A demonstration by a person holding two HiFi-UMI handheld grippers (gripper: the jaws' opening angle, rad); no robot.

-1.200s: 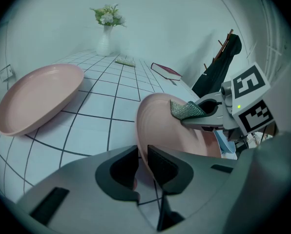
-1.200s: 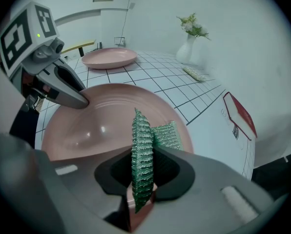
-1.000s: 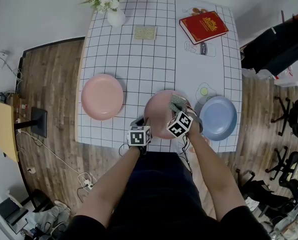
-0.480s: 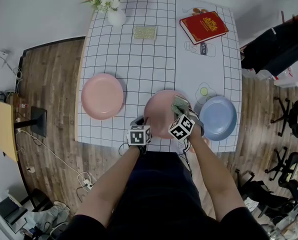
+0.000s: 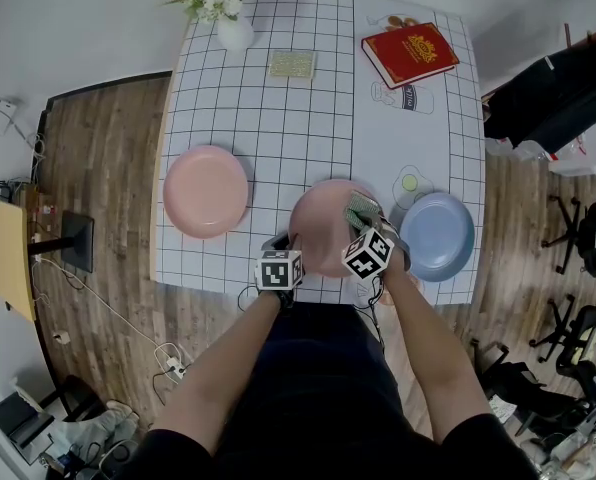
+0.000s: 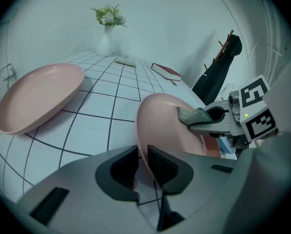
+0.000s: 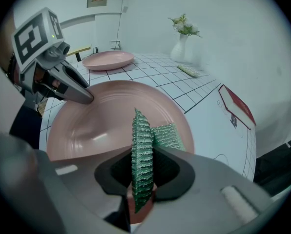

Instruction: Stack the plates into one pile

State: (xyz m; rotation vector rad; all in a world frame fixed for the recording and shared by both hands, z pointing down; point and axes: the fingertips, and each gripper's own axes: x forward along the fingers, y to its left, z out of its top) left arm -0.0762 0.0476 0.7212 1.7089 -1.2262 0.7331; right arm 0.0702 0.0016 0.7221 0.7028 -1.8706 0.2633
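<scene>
Head view, stock of table (image 5: 278, 108): white grid cloth, 3 plates, none piled yet.

- Item 1: centre pink plate (image 5: 323, 230), at near edge in front of person. L claw (image 6: 141, 162) clamped on its near rim. Plate looks tipped up off cloth; can't tell if far edge rests on it.
- Item 2: left pink plate (image 5: 205, 191), flat, well apart from item 1.
- Item 3: blue plate (image 5: 438, 235), flat, just beside item 1 on its right.
- Item 4: green scouring pad (image 7: 141, 140), pinched upright in R claw (image 7: 141, 178). Its free end lies on inner face of centre pink plate.

Step in hand, prob.: wiping plate w/ pad before piling.

Method:
- Light strokes, so rim doesn't pivot out of L claw.
- Pad flat on plate.
- Lift pad clear before any carry.
- Lower plate level and centred on its mate.
- Release only once it sits.
</scene>
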